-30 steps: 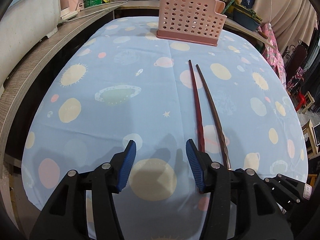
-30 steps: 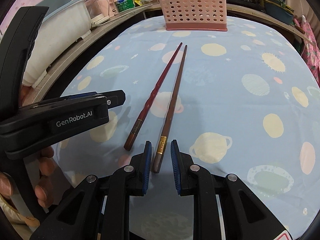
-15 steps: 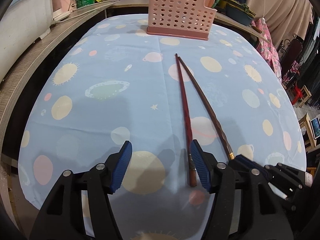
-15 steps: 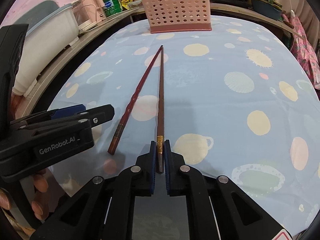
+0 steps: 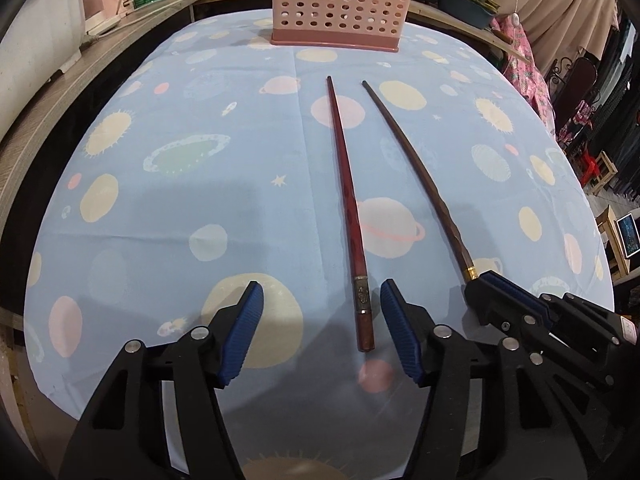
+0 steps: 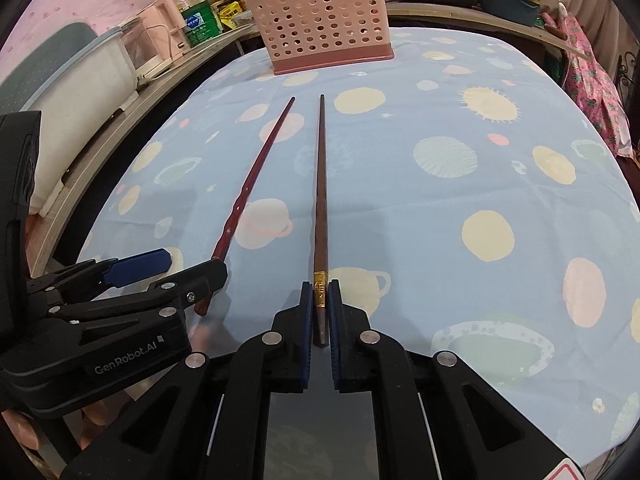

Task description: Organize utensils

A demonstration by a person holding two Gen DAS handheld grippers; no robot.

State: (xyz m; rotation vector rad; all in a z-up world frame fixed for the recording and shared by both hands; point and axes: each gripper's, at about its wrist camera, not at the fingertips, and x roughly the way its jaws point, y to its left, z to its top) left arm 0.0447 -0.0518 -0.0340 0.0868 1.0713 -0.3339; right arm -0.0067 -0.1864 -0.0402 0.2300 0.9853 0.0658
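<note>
From the left wrist view, the left gripper [image 5: 322, 332] hangs low in the frame with its jaws wide apart, the butt of the red chopstick [image 5: 347, 216] lying on the tablecloth [image 5: 180, 208] between the blue pads [image 5: 245, 332], nearer the right one and untouched. A second ago that butt was hidden behind the right pad; now it lies inside the gap. The pink basket [image 5: 340, 4] waits at top centre, so nothing is stored yet. Over to the right wrist view: the right gripper [image 6: 320, 320] at lower centre is clamped on the brown chopstick [image 6: 321, 200] just below its gold band, its tip pointing up-frame toward the basket. Its jaws have just been closing around that stick. Both chopsticks look yet to be carried over and dropped in.
</note>
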